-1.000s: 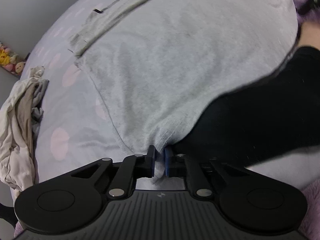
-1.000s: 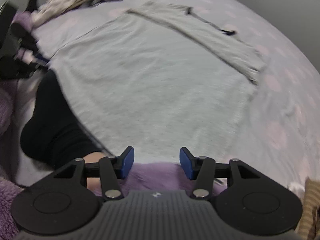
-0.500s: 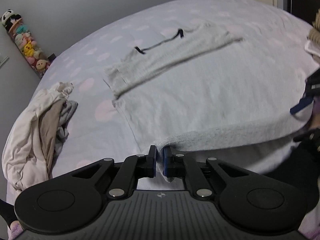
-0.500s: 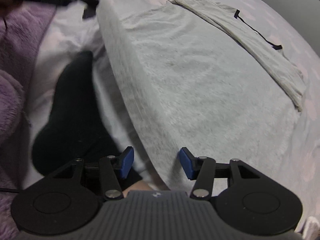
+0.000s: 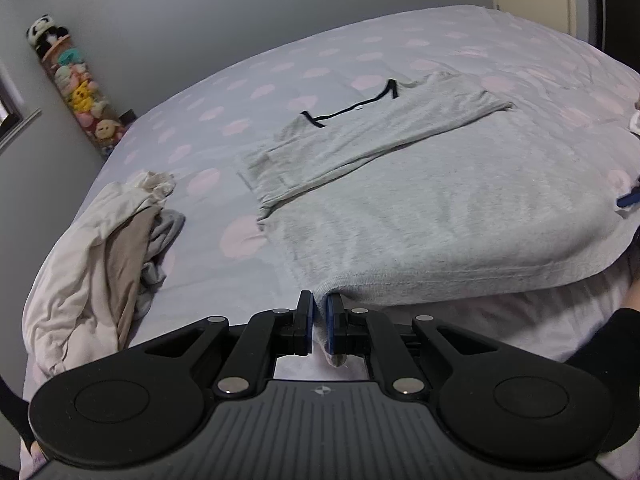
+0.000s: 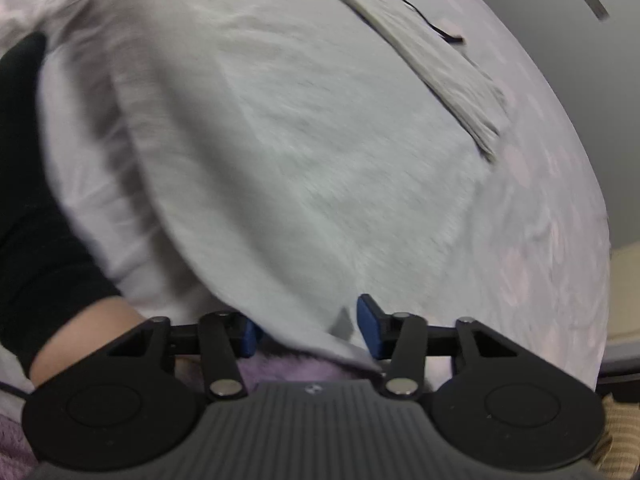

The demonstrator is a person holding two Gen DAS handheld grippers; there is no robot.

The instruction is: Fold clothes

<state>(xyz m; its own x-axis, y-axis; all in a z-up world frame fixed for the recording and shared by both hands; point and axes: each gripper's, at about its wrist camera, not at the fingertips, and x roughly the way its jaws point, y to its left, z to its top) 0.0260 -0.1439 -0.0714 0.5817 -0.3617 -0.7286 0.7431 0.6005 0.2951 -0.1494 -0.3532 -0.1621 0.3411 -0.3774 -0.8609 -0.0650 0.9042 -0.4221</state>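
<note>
Two views. Left wrist: left gripper (image 5: 319, 322) pinches the near hem corner of the grey shirt (image 5: 420, 208), lifted off the dotted bedsheet (image 5: 208, 152); the rest of the shirt lies flat ahead, sleeve folded across. Pile of clothes (image 5: 108, 248) sits left, well apart.

Right wrist, blurred: right gripper (image 6: 308, 328) jaws wide, shirt (image 6: 300, 152) hem edge between the pads, not clamped.

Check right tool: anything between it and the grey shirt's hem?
Nothing visible. The right tool is open, with the grey shirt hem draped between its jaws. The left tool is shut on the other corner.
</note>
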